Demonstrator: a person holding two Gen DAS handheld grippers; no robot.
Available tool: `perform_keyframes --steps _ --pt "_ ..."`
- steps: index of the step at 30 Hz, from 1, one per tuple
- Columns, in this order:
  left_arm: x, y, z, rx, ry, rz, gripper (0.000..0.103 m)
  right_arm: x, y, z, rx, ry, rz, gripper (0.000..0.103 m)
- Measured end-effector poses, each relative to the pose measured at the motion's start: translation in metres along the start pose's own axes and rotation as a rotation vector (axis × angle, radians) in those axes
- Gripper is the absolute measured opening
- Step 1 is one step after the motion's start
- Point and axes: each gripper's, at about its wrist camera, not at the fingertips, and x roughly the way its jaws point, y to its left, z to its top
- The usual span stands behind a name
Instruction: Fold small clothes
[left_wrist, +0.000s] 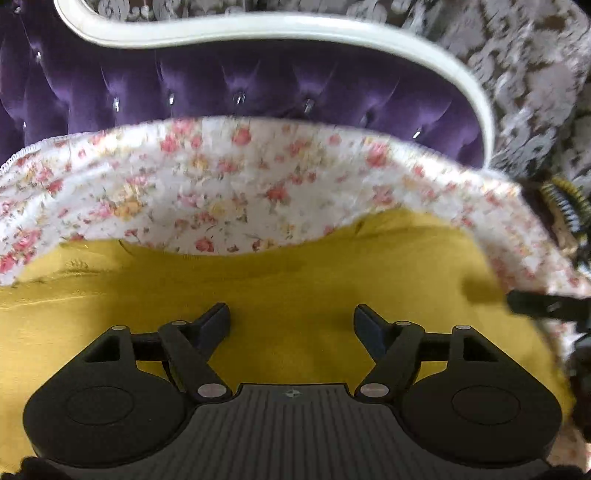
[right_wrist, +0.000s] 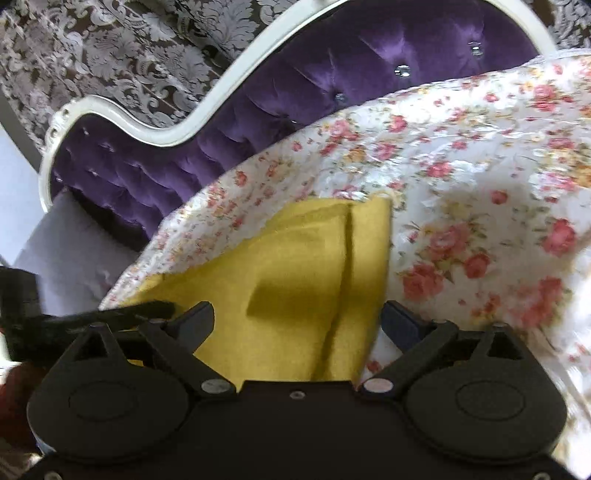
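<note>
Both the left gripper and right gripper hover with jaws wide over the yellow garment, spread flat on the floral bedspread near its headboard-side edge, probably for a fold.

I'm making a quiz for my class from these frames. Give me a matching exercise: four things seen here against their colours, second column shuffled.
Things:
1. garment
2. bedsheet
3. headboard padding
4. headboard frame

Colours:
A. white
B. purple
C. mustard yellow
D. white with pink roses

Pairs: 1-C, 2-D, 3-B, 4-A
</note>
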Motion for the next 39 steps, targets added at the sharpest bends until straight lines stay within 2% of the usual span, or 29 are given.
perform_keyframes --steps 2,4,6,9,13,15,16,17,18,19,21,26,29,32,34,36,37,38,39 --pt "0.004 -0.008 0.0 0.048 -0.004 0.029 0.076 0.006 -0.003 0.005 0.016 0.002 0.048 0.1" --pt "0.005 -0.01 0.0 0.047 0.003 0.026 0.081 0.014 -0.004 0.01 0.03 0.004 0.098 0.101" --pt "0.004 -0.011 -0.001 0.049 0.006 0.03 0.082 0.025 -0.007 0.014 0.049 0.003 0.132 0.103" --pt "0.004 -0.011 0.001 0.048 0.01 0.03 0.082 0.029 -0.006 0.016 0.1 -0.023 0.129 0.103" --pt "0.01 -0.013 0.005 0.048 0.015 0.041 0.084 0.027 0.0 0.016 0.077 0.043 0.129 0.101" --pt "0.011 -0.017 0.008 0.063 0.024 0.059 0.084 0.02 0.005 0.01 0.046 0.057 0.135 0.071" --pt "0.01 -0.019 0.009 0.073 0.028 0.066 0.084 0.018 0.009 0.007 0.025 0.066 0.108 0.049" --pt "0.007 -0.021 0.01 0.078 0.028 0.07 0.084 0.014 0.015 0.004 -0.012 0.059 0.042 0.032" --pt "0.001 -0.023 0.009 0.082 0.023 0.065 0.084 0.01 0.018 0.001 -0.043 0.066 0.007 0.032" --pt "-0.006 -0.025 0.007 0.09 0.018 0.055 0.084 0.005 0.019 -0.001 -0.037 0.068 0.023 0.03" --pt "-0.021 -0.03 -0.002 0.112 0.004 0.047 0.084 -0.006 0.017 -0.006 0.006 0.052 0.067 0.03" --pt "-0.052 -0.042 -0.038 0.157 0.004 0.036 0.084 -0.024 0.018 -0.012 0.043 0.012 0.059 0.03" --pt "-0.046 -0.043 -0.053 0.176 0.037 0.059 0.084 -0.023 0.018 -0.011 0.048 0.008 0.042 0.029" --pt "-0.036 -0.036 -0.054 0.135 0.043 0.024 0.087 -0.018 0.022 -0.007 0.048 0.013 0.03 0.029" --pt "-0.04 -0.034 -0.05 0.121 0.041 0.006 0.087 -0.013 0.027 -0.003 0.009 0.023 -0.002 0.037" --pt "-0.046 -0.032 -0.048 0.113 0.025 -0.006 0.087 -0.009 0.028 -0.001 -0.019 0.033 -0.043 0.057" --pt "-0.05 -0.031 -0.048 0.114 0.012 -0.006 0.087 -0.007 0.027 -0.002 -0.022 0.034 -0.057 0.078" --pt "-0.053 -0.03 -0.048 0.116 0.003 -0.006 0.087 -0.005 0.025 -0.003 -0.021 0.035 -0.07 0.083" --pt "-0.056 -0.028 -0.047 0.116 -0.003 -0.008 0.087 -0.002 0.023 -0.004 -0.016 0.034 -0.081 0.082"
